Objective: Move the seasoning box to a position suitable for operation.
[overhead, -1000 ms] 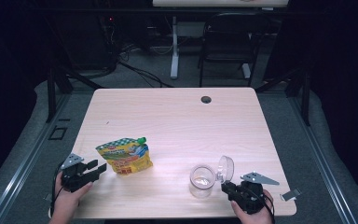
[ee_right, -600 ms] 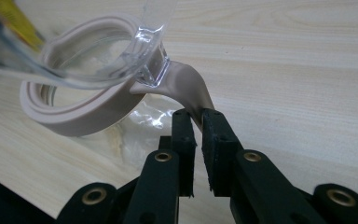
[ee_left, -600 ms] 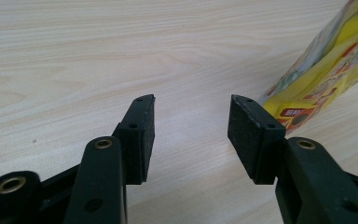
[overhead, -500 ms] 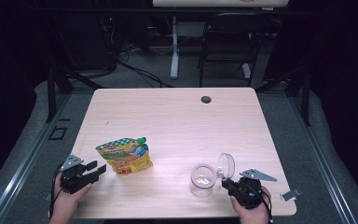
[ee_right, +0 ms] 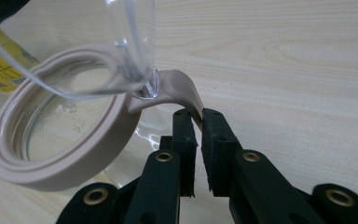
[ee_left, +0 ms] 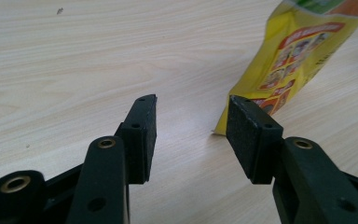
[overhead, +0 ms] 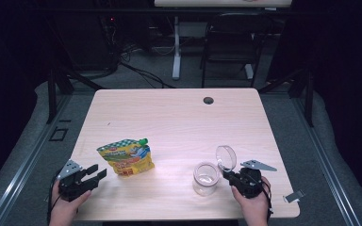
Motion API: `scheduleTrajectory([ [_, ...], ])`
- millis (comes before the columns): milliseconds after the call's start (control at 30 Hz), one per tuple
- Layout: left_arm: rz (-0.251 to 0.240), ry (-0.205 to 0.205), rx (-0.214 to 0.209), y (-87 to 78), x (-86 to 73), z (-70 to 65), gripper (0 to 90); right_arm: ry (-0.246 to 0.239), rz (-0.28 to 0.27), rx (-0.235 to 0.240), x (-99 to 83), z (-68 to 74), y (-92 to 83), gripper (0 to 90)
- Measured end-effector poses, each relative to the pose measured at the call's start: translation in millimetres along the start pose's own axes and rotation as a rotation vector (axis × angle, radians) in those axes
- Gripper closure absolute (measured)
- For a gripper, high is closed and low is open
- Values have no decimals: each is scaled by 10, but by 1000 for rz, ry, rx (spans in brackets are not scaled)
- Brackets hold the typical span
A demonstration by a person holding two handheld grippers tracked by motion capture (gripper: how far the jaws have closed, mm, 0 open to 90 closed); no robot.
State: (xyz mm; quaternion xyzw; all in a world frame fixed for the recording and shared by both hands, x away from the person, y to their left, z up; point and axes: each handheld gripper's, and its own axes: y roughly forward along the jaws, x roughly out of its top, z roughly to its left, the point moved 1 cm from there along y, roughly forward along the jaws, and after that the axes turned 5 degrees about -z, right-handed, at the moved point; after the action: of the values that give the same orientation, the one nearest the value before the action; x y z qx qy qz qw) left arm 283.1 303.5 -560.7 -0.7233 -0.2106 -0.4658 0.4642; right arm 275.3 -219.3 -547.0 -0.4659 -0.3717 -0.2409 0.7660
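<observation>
Right tool [ee_right: 197, 116]: jaws have just been closing, now nearly together and pinched on the beige tab [ee_right: 186, 91] of the clear jar [overhead: 205, 178], near desk [overhead: 179, 113] edge; hinged transparent lid [overhead: 226, 157] stands upright. Left tool [ee_left: 192, 119]: jaws parted wide, nothing between them, pads clear of the yellow pouch [overhead: 126, 157] just beyond, green cap [overhead: 143, 141] at its top. Pouch print too blurred to read.
</observation>
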Motion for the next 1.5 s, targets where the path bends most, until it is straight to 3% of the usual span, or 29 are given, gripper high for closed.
scheduleTrajectory([
  [400, -6, -25, -57, -64, -32, -61, 543, 10, -12, 23, 81, -52, 121, 831],
  [533, 33, -4, -70, -33, -57, -86, 517, 14, -23, 35, 91, -59, 118, 813],
  [567, 57, 21, -62, -15, -60, -104, 503, 15, -26, 37, 91, -58, 115, 804],
  [633, 62, 28, -59, -8, -54, -110, 491, 13, -26, 37, 91, -57, 113, 796],
  [667, 51, 44, -58, 1, -48, -113, 443, 7, -30, 43, 84, -52, 105, 777],
  [833, 51, 50, -76, 2, -32, -120, 449, -6, -33, 39, 65, -51, 69, 750],
  [1000, 58, -21, -105, 7, 26, -122, 428, -4, -34, 39, 24, -61, 13, 721],
  [1133, 57, -49, -112, 26, 52, -159, 350, 4, -42, 33, -10, -78, -52, 715],
  [1233, 60, -48, -150, 54, 79, -200, 339, 3, -42, 25, -22, -95, -75, 713],
  [1367, 59, 12, -153, 140, 121, -282, 339, 15, -43, 18, -49, -114, -116, 710],
  [1433, 43, 54, -149, 183, 136, -282, 382, 13, -44, 16, -68, -115, -135, 707],
  [1500, 32, 87, -172, 228, 159, -256, 401, 13, -45, 15, -89, -113, -157, 701],
])
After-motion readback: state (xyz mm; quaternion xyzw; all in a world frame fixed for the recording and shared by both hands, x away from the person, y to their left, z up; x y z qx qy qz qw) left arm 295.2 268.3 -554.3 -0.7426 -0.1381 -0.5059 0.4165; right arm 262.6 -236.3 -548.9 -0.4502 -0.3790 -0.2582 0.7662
